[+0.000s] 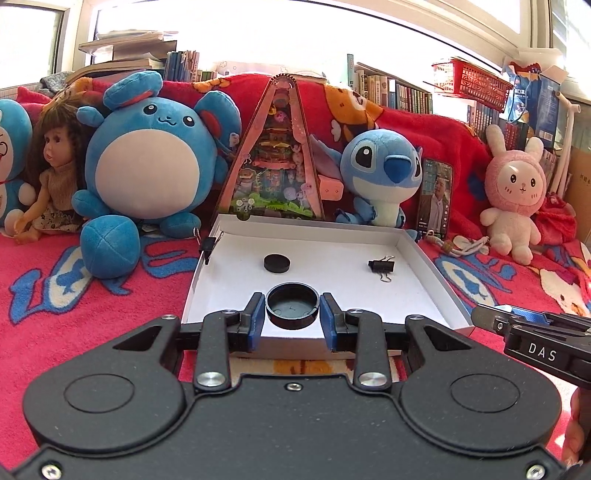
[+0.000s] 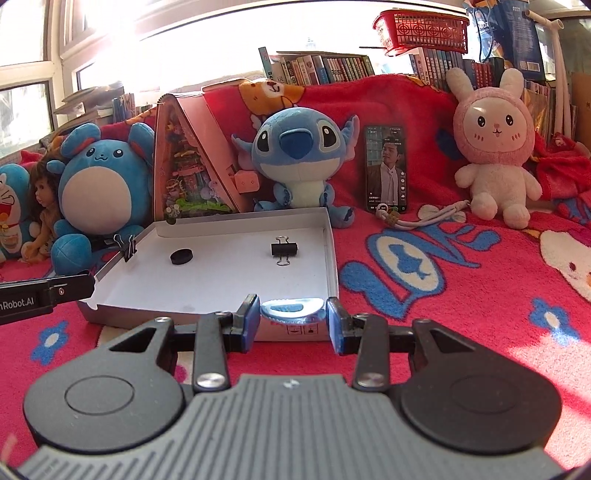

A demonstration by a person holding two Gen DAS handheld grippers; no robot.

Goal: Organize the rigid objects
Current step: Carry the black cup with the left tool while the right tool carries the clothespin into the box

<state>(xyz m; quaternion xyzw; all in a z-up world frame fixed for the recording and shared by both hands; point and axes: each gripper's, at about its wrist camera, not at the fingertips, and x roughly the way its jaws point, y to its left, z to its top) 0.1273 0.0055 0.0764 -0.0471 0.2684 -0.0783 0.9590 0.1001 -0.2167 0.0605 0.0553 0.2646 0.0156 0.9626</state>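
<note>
My left gripper point(image 1: 291, 314) is shut on a black round cap point(image 1: 291, 305), open side up, held over the near edge of a shallow white box point(image 1: 417, 240). Inside the box lie a black disc point(image 1: 276, 263) and a black binder clip point(image 1: 381, 266). Another binder clip point(image 1: 208, 245) grips the box's left wall. My right gripper point(image 2: 293, 314) is shut on a shiny silver-blue round piece point(image 2: 293, 309) at the box's near right corner point(image 2: 330, 258). The disc point(image 2: 181, 256) and the clip point(image 2: 283, 250) also show in the right wrist view.
The box sits on a red patterned blanket point(image 2: 461, 295). Behind it stand plush toys point(image 1: 147, 162), a doll point(image 1: 55, 173), a triangular toy box point(image 1: 275, 162), a phone point(image 2: 386, 168) and a cord point(image 2: 424, 218). Bookshelves and a red basket point(image 2: 419, 26) are at the back.
</note>
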